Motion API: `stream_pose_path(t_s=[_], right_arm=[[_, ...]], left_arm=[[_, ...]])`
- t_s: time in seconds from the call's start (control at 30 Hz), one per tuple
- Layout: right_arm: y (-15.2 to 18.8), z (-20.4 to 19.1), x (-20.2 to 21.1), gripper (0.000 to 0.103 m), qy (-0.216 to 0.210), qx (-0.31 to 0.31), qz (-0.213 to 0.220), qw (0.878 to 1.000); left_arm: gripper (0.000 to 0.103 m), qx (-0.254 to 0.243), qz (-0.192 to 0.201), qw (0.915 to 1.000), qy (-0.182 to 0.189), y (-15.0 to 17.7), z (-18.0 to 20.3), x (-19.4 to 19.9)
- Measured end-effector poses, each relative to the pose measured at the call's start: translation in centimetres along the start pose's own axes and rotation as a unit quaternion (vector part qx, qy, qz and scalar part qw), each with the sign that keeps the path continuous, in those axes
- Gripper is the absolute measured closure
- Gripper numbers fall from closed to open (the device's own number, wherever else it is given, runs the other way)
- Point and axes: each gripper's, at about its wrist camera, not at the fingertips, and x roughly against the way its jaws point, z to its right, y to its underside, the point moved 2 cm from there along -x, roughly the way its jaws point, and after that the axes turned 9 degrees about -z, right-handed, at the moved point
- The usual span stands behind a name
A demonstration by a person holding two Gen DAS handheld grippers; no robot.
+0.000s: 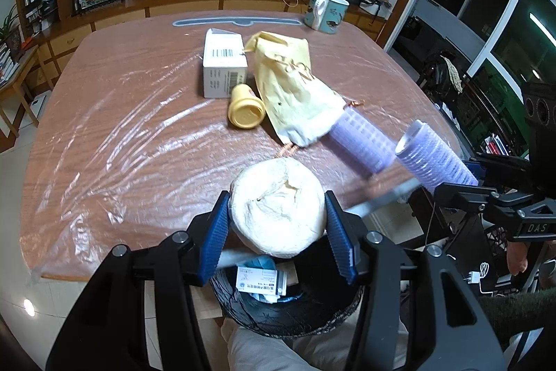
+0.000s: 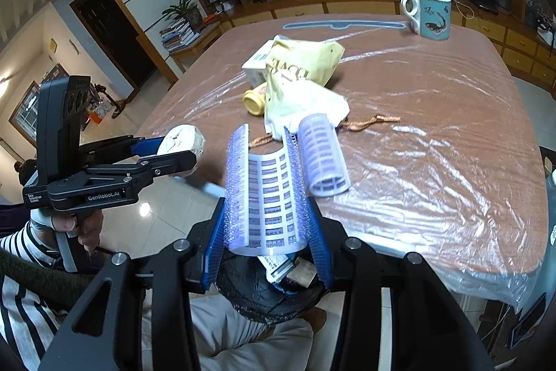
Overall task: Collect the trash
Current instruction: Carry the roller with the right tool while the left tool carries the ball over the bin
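My left gripper (image 1: 276, 207) is shut on a cream paper roll (image 1: 278, 218), pinched between its blue pads above a trash bin lined with a black bag (image 1: 243, 312). The bin holds small cartons. My right gripper (image 2: 266, 207) is shut on a purple hair roller (image 2: 266, 193), over the same bin (image 2: 250, 294) at the table's near edge. In the right wrist view the left gripper (image 2: 173, 148) and its roll (image 2: 180, 136) are at the left. In the left wrist view the right gripper (image 1: 441, 183) and its roller (image 1: 434, 155) are at the right.
On the plastic-covered table lie a second purple roller (image 2: 323, 155), a crumpled yellow bag (image 2: 299, 82), a yellow cup on its side (image 2: 253, 101), a white box (image 1: 224, 65) and a brown string (image 2: 368, 122). A mug (image 2: 429, 13) stands at the far edge.
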Motion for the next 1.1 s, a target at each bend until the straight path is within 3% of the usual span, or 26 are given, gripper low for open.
stream_pose_path(t_s=[1.1], right_arm=[[6.1,-1.5,-4.0,0.06,-0.003,0.012,-0.08,0.997]], left_arm=[[0.049,-0.044,-0.066,0.9967,0.015,6.5,2.6,-2.5]])
